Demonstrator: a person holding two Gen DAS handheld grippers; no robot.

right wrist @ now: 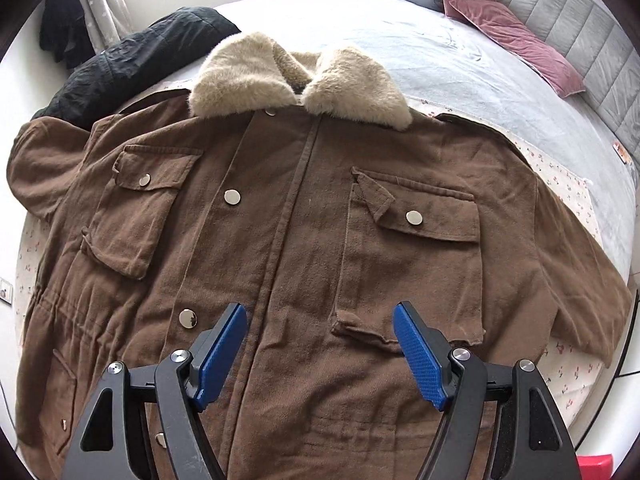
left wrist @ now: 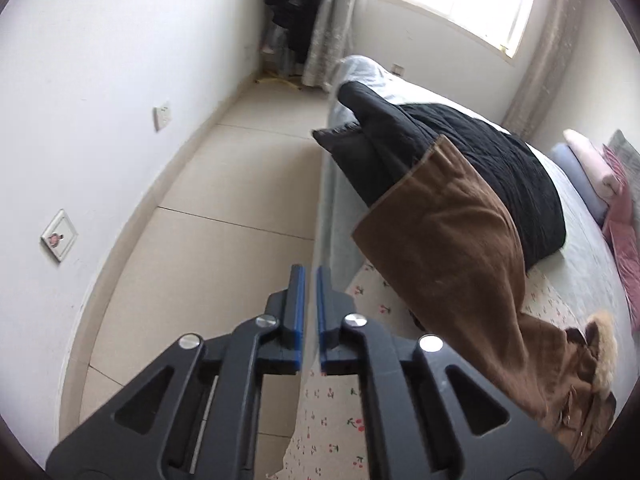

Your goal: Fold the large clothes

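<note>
A large brown coat with a beige fur collar lies flat and face up on a cherry-print cloth on the bed. My right gripper hovers open over the coat's lower front, one finger on each side of the placket, with nothing between them. In the left wrist view the coat's sleeve stretches toward the bed's edge. My left gripper is at that edge, left of the sleeve, above the cherry-print cloth. Its pads stand a narrow gap apart, and nothing shows between them.
A black padded jacket lies on the bed beyond the coat's sleeve. Pink and blue pillows rest against the grey headboard. Tiled floor runs between the bed and a white wall with sockets. Dark clothes hang by the window.
</note>
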